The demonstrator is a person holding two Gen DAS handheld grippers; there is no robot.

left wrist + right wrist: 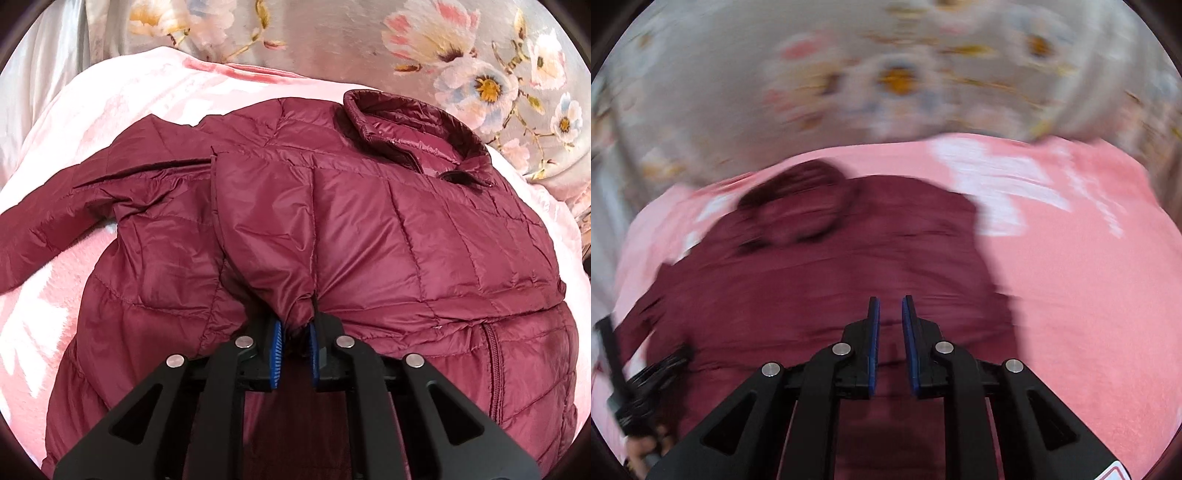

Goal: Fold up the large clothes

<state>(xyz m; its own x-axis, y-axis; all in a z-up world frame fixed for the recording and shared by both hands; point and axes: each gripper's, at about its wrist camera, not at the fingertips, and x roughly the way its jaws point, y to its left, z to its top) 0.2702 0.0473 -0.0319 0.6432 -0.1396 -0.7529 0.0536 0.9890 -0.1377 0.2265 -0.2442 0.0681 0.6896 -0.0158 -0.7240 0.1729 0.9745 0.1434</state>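
Observation:
A maroon quilted jacket [406, 240] lies front-up on a pink blanket [110, 110], with its collar [413, 133] at the far right. One sleeve is folded across the chest. My left gripper [296, 325] is shut on that sleeve's cuff [295, 306], just above the jacket's body. The other sleeve [55, 229] stretches out to the left. The right wrist view is blurred. There my right gripper [890, 301] hovers over the jacket [812, 288] with a narrow gap between its blue pads and nothing in it. The left gripper [646, 373] shows as a dark blur at the lower left.
Grey fabric with a flower print [332, 44] rises behind the blanket along the far side. In the right wrist view, the pink blanket [1071, 295] stretches to the right of the jacket. A hand [639, 450] shows at the lower left edge of that view.

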